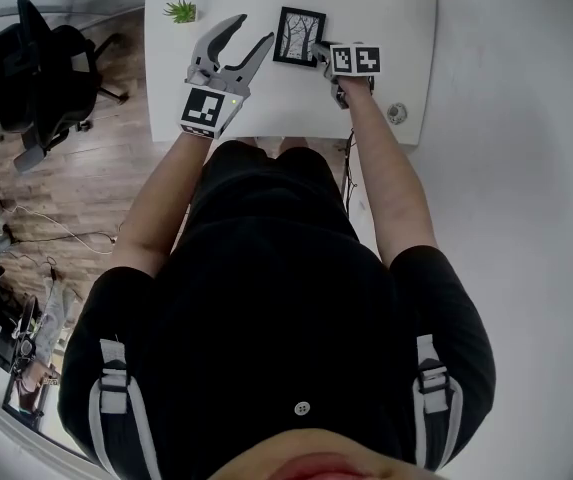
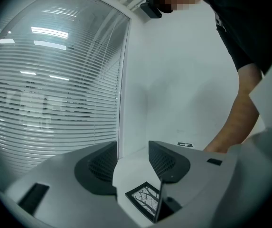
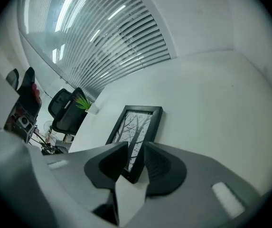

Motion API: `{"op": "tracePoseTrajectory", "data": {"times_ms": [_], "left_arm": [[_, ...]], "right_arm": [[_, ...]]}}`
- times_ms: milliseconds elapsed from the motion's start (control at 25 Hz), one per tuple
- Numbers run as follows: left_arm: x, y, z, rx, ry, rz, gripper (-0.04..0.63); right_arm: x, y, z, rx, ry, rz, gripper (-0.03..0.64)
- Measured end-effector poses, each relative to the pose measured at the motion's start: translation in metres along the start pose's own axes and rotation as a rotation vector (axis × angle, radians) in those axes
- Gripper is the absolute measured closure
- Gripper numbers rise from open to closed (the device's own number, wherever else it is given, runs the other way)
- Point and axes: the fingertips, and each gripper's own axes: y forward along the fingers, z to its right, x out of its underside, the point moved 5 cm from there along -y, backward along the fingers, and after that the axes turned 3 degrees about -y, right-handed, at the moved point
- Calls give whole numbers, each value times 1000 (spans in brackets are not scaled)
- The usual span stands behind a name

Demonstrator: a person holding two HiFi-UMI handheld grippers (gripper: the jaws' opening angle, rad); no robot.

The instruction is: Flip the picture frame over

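The picture frame point(image 1: 299, 36) lies face up on the table point(image 1: 391, 8) — its near right corner sits between the slightly parted jaws of the right gripper point(image 1: 322, 56). The left gripper point(image 1: 250, 34) hovers just left of it, jaws apart, empty.

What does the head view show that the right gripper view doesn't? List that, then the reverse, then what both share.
Head view only: the left gripper, open over the white table; the person's torso; the wooden floor. Right gripper view only: the window blinds, and the right gripper with jaws apart and the picture frame's near corner between them. Both: the picture frame lying picture-side up on the table, the potted plant, the office chair.
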Motion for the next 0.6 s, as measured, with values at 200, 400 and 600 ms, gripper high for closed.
{"op": "tracePoseTrajectory", "data": {"times_ms": [200,400,600], "left_arm": [[0,-1,-3,-5,-4,-6,382],[-1,-1,-2,-5,0,-26,382],[-7,-5,2,39,-7,-54,383]], "right_arm": [[-20,-7,-11,9,-73,71,494],[-42,-30,-37,-56,-166,207,494],[-68,-82,-79,-105,-295,383,496]]}}
